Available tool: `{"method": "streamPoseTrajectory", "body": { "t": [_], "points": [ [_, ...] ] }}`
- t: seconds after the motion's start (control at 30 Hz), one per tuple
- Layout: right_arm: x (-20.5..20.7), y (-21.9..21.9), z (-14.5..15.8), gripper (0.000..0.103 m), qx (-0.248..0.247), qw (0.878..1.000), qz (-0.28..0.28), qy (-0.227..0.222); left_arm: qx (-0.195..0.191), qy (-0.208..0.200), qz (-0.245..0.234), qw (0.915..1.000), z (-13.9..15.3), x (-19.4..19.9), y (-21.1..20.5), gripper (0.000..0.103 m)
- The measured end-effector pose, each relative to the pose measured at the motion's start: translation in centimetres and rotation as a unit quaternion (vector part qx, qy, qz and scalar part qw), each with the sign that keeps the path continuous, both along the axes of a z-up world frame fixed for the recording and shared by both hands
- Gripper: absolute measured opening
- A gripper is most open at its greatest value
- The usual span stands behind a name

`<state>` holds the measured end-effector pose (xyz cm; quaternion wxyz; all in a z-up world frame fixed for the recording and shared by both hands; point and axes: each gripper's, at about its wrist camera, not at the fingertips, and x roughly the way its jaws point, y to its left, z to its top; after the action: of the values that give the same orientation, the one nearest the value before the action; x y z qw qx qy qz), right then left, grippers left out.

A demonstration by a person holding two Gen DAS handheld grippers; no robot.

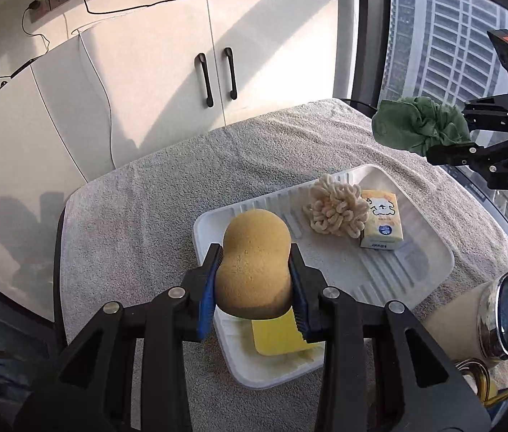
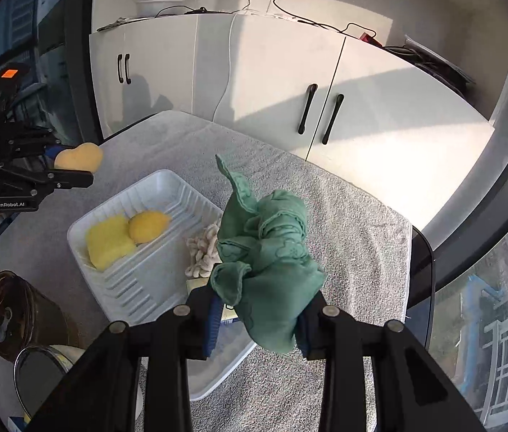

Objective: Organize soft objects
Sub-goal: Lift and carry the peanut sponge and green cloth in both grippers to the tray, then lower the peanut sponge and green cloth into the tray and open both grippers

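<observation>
My left gripper (image 1: 254,288) is shut on a tan peanut-shaped sponge (image 1: 254,262) and holds it above the near end of the white tray (image 1: 416,280); it also shows in the right wrist view (image 2: 70,169). My right gripper (image 2: 257,320) is shut on a crumpled green cloth (image 2: 272,252), held above the tray's right side; it also shows in the left wrist view (image 1: 419,127). In the tray lie a flat yellow sponge (image 2: 108,241), a round yellow sponge (image 2: 148,225), a cream noodle-like scrubber (image 1: 335,210) and a small tissue pack (image 1: 383,221).
A grey towel (image 1: 182,187) covers the table. A dark tumbler with a straw (image 2: 20,309) and a shiny round metal object (image 1: 506,320) stand at the near edge. White cabinets (image 1: 167,72) stand behind, a window to the right.
</observation>
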<state>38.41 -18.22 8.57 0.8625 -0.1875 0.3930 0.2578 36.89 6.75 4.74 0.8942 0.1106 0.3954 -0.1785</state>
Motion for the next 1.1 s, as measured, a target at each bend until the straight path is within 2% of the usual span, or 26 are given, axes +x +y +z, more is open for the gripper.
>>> {"method": "streamPoseTrajectory", "body": {
  "t": [0.23, 0.57, 0.7, 0.87, 1.1],
  "points": [
    [1.7, 2.4, -2.7, 0.036, -0.012, 0.999, 0.034, 0.021, 0.008, 0.022, 0.002, 0.9997, -2.3, 2.7, -0.9, 0.033],
    [2.0, 6.2, -5.8, 0.036, -0.027, 0.992, 0.109, 0.049, 0.021, 0.057, 0.015, 0.998, -5.5, 5.3, -1.2, 0.033],
    [1.2, 6.9, -6.4, 0.036, -0.018, 0.988, 0.143, 0.058, 0.024, 0.061, 0.014, 0.9978, -6.2, 5.5, -1.6, 0.033],
    [-0.3, 8.0, -7.7, 0.036, -0.044, 0.979, 0.187, 0.069, 0.014, 0.063, 0.012, 0.9978, -6.3, 6.2, -1.7, 0.033],
    [-0.5, 8.3, -9.8, 0.036, -0.061, 0.975, 0.196, 0.088, 0.016, 0.057, -0.003, 0.9982, -6.5, 5.7, -2.2, 0.034]
  ]
}}
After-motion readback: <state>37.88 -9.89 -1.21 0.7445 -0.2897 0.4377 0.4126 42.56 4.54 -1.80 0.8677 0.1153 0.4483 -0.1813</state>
